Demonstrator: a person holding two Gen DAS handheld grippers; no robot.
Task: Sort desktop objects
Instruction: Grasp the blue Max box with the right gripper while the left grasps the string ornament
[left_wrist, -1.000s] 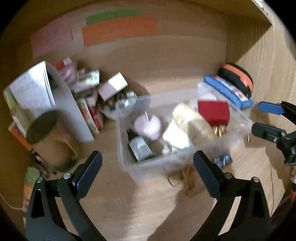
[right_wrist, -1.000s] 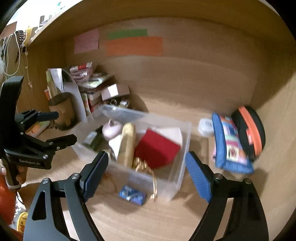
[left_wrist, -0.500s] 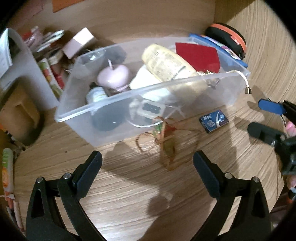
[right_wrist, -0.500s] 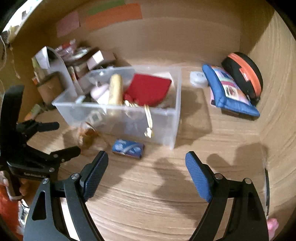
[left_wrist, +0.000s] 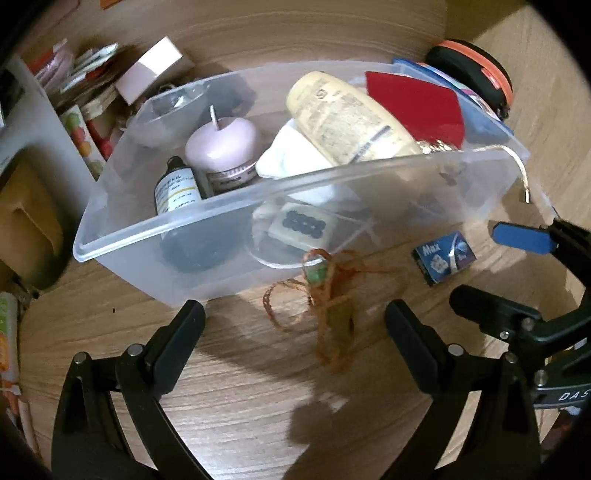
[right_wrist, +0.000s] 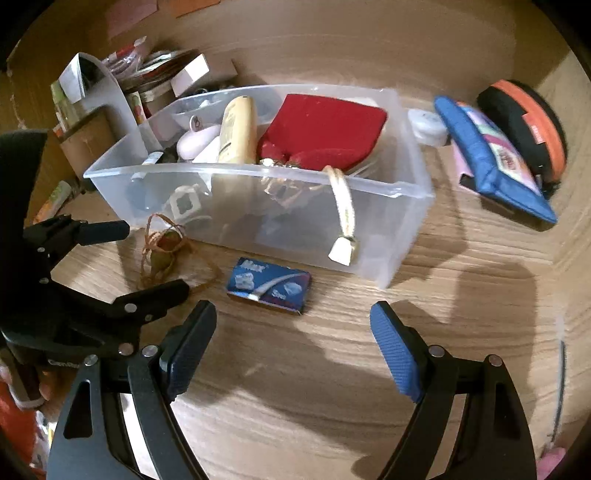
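Note:
A clear plastic bin (left_wrist: 207, 218) (right_wrist: 402, 206) stands on the wooden desk and holds a pink candle (left_wrist: 221, 142), a cream bottle (left_wrist: 343, 114) (right_wrist: 238, 131), a red pouch (left_wrist: 417, 107) (right_wrist: 325, 129) and a small dark bottle (left_wrist: 175, 188). In front of it lie an orange string tangle (left_wrist: 328, 295) (right_wrist: 162, 247) and a small blue box (left_wrist: 443, 256) (right_wrist: 269, 286). My left gripper (left_wrist: 295, 332) is open just in front of the string. My right gripper (right_wrist: 293, 332) is open just in front of the blue box.
A blue pencil case (right_wrist: 491, 155) and a black-and-orange round case (right_wrist: 524, 125) lie right of the bin. A white file holder (right_wrist: 107, 99), a brown cup (right_wrist: 86, 142) and boxes and packets (left_wrist: 110, 85) crowd the left. Wooden walls close the back and right.
Both grippers have dropped lower and moved closer to the desk in front of the bin. The string and the blue box now sit nearer the fingertips. Both stay open.

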